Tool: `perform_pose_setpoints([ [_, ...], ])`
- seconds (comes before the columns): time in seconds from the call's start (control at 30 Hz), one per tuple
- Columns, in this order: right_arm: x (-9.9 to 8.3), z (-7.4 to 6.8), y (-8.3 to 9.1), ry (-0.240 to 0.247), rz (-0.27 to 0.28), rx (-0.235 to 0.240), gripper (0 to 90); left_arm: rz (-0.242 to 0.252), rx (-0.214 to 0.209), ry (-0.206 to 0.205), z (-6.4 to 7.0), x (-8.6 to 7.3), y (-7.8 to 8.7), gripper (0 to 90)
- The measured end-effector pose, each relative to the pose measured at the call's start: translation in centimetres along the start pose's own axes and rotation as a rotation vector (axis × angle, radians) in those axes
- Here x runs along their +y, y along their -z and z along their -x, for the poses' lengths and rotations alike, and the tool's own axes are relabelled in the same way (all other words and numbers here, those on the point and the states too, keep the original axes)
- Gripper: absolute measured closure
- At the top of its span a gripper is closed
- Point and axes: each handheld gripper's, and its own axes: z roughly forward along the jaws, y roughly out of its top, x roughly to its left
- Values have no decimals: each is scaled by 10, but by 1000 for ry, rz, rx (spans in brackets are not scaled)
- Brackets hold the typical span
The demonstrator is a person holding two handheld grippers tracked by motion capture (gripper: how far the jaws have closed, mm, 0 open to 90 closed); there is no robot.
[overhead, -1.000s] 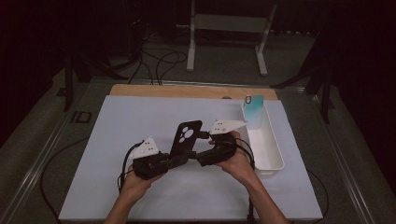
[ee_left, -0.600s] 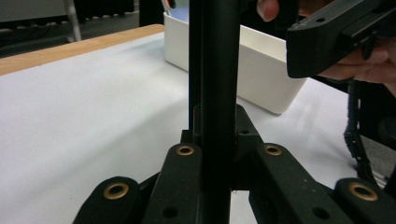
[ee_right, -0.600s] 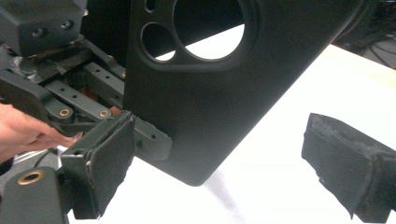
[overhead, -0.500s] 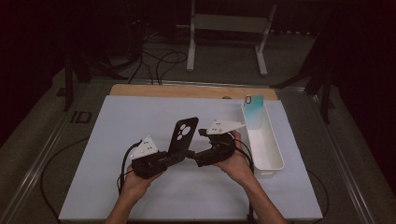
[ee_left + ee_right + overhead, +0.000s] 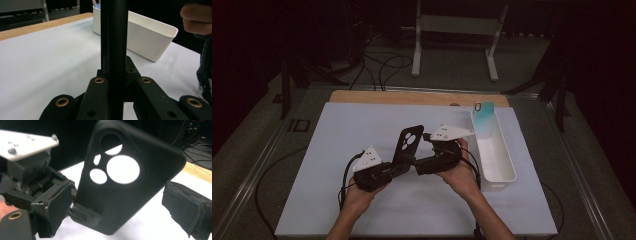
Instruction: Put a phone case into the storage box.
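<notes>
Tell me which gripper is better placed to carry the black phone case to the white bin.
Left. The left gripper is already shut on the black phone case, holding it upright; the right gripper stands open beside it, though nearer the white bin.

Seen along my left claw (image 5: 113, 82), the black phone case (image 5: 115, 45) runs off the top edge; its lower end hides between the jaws.

Tabletop (image 5: 337, 200) centre: phone case (image 5: 407, 145) upright between left claw (image 5: 398, 169) and right claw (image 5: 419, 167) | right of them: tub (image 5: 497, 160) on tabletop | second case (image 5: 483, 117) in tub's far end.
</notes>
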Motion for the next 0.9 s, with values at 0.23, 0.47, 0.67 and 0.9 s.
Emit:
perform_pose_setpoints([
  [0.23,5,3,-3,-79,16,-36,90,12,2,-3,1,-1,0,848],
  [0.47,7,2,-7,-124,11,-36,90,-1,-6,-19,5,-2,-4,847],
  [0.67,8,-1,-11,-137,19,-40,101,-31,1,-25,9,-5,-11,847],
  [0.9,8,-7,-15,-108,37,-61,107,-50,20,-32,12,-6,-14,845],
])
